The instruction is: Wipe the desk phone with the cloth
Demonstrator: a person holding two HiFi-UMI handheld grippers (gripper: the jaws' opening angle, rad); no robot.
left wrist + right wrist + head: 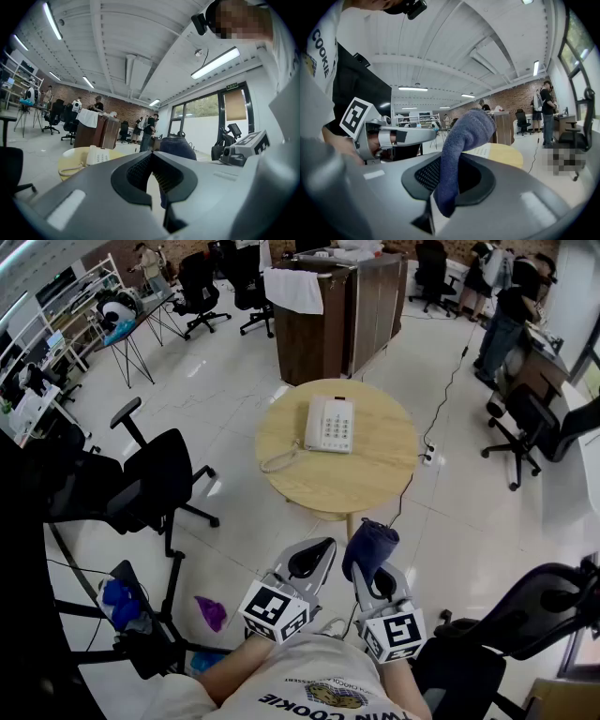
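A white desk phone (330, 424) with a coiled cord lies on the round wooden table (375, 474), well ahead of both grippers. My right gripper (371, 570) is held low near my body, short of the table's near edge, shut on a dark blue cloth (368, 547) that sticks up out of its jaws. In the right gripper view the cloth (461, 140) stands folded between the pads. My left gripper (315, 557) hovers beside it, shut with nothing in it. The left gripper view shows the phone (97, 154) far off and the cloth (177, 146) to the right.
Black office chairs stand at the left (155, 479) and right (534, 423). A wooden cabinet (328, 315) draped with a white cloth is behind the table. A cable and power strip (428, 454) lie on the floor right of the table. People stand at the back right.
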